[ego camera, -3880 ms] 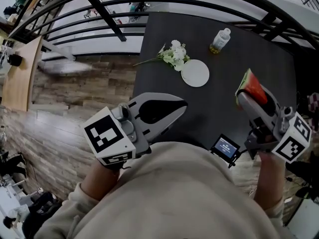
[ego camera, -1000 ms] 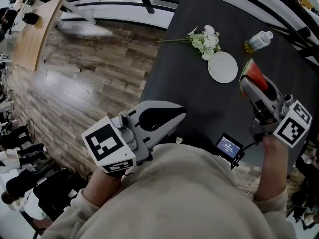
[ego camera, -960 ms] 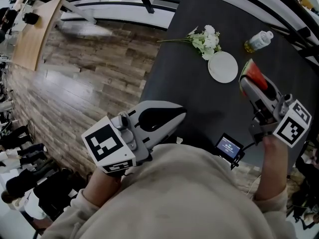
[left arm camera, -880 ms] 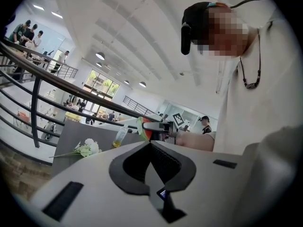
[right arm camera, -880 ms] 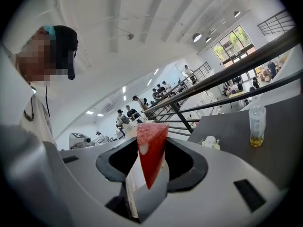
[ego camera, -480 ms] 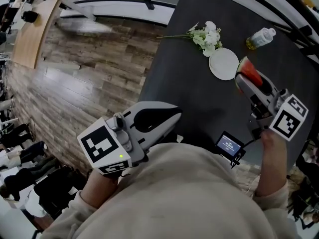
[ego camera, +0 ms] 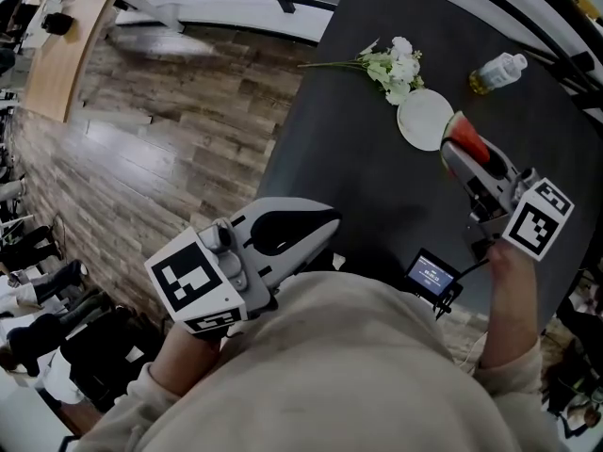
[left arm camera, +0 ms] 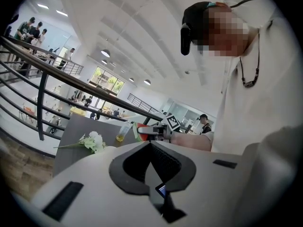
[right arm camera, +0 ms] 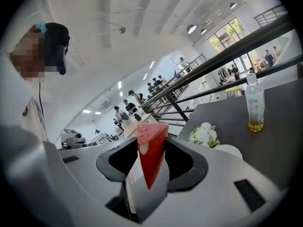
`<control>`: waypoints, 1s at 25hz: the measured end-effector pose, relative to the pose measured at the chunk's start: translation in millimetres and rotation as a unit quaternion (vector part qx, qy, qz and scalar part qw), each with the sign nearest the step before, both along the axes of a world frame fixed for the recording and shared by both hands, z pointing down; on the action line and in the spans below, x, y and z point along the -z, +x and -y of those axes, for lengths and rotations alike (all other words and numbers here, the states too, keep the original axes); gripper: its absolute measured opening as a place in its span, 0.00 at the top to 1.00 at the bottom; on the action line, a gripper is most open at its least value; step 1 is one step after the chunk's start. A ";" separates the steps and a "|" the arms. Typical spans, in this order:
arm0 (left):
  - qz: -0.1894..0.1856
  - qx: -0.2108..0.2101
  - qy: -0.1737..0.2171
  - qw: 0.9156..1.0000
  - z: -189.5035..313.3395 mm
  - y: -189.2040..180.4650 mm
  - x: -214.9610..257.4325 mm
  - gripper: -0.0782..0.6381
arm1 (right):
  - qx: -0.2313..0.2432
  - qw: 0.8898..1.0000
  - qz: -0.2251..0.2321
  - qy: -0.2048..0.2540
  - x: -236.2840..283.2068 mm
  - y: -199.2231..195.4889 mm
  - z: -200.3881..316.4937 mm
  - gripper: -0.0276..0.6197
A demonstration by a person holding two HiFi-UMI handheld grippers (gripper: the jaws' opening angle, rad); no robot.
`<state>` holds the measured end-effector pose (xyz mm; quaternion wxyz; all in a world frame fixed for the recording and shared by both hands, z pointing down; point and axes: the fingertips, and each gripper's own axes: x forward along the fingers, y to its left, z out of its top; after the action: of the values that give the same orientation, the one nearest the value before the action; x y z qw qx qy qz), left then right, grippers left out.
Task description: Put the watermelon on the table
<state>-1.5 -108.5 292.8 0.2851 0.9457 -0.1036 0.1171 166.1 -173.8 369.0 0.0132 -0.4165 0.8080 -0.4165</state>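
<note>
Clamping watermelon [right arm camera: 150, 157] over table [ego camera: 367, 158], right gripper [ego camera: 455, 158] fingers; left gripper [ego camera: 328, 222] fingers closed, empty.

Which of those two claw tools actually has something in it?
The right gripper: its jaws are clamped on a red watermelon slice. The left gripper has its jaws together with nothing between them.

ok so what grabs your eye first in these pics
A red wedge of watermelon, clamped in the right gripper over the dark tabletop. Just beyond it on the table lie a round white plate and a spray of white flowers.
</note>
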 end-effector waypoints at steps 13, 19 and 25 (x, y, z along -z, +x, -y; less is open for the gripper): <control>0.007 0.014 -0.009 1.000 -2.1 -8.2 -7.9 0.88 | 0.006 1.000 -0.009 -0.024 -34.1 -1.0 7.4 0.66; 0.008 0.020 -0.014 1.000 -1.7 -10.8 -11.7 0.88 | 0.012 0.999 -0.014 -0.035 -47.3 -3.1 11.0 0.66; 0.009 0.026 -0.019 0.999 -2.2 -12.2 -13.7 0.88 | 0.018 0.999 -0.020 -0.044 -59.1 -4.2 14.3 0.66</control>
<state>-13.7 -106.3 306.5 0.3048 0.9360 -0.1289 0.1202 161.9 -188.1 428.1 -0.0290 -0.4103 0.7964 -0.4433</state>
